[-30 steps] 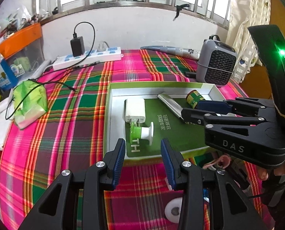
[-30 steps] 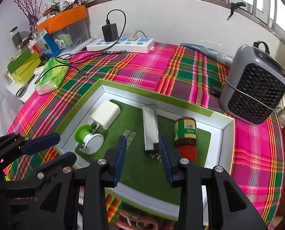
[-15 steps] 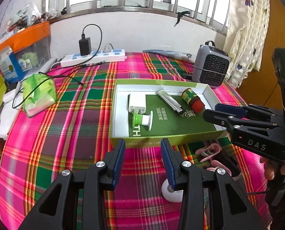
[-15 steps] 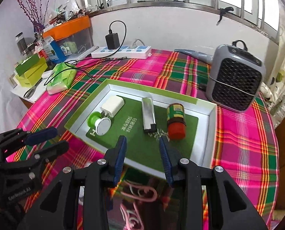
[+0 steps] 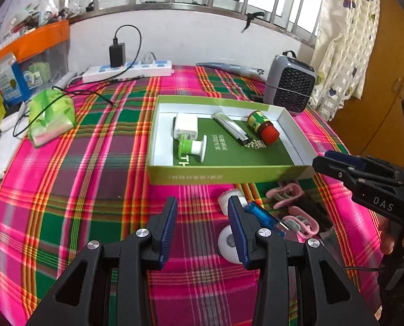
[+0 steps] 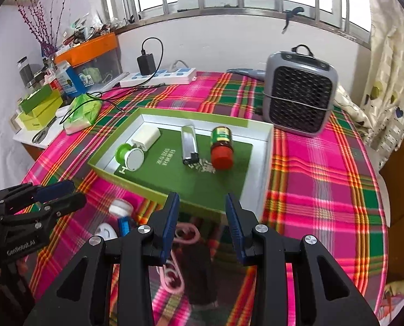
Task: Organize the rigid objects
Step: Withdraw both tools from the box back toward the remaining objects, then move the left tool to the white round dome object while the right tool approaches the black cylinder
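On the plaid-covered worktop (image 5: 74, 179), toward its far right part, sits a shallow green box (image 5: 218, 175) with white inner walls. Inside it, from left to right, lie a white charger block (image 5: 185, 125) touching a green-and-white suction hook (image 5: 192, 146), a silver lighter (image 5: 230, 129) set diagonally, and a small red-capped bottle (image 5: 263, 126) on its side. Just beside the box's near wall, on the cloth, rest two white round pieces (image 5: 226, 240), a blue lighter (image 5: 264, 217) and several pink clips (image 5: 286, 193).

The left gripper (image 5: 202, 228) hovers over the cloth near the worktop's front edge, jaws spread and holding nothing. The right gripper (image 6: 202, 228) hangs above the box's near wall, jaws likewise spread and empty.

Compared with a second ago, both grippers have drawn back from the box: then the right jaws were right over the silver lighter inside, whereas the whole box and the loose items in front of it are in view now. The box contents lie unchanged.
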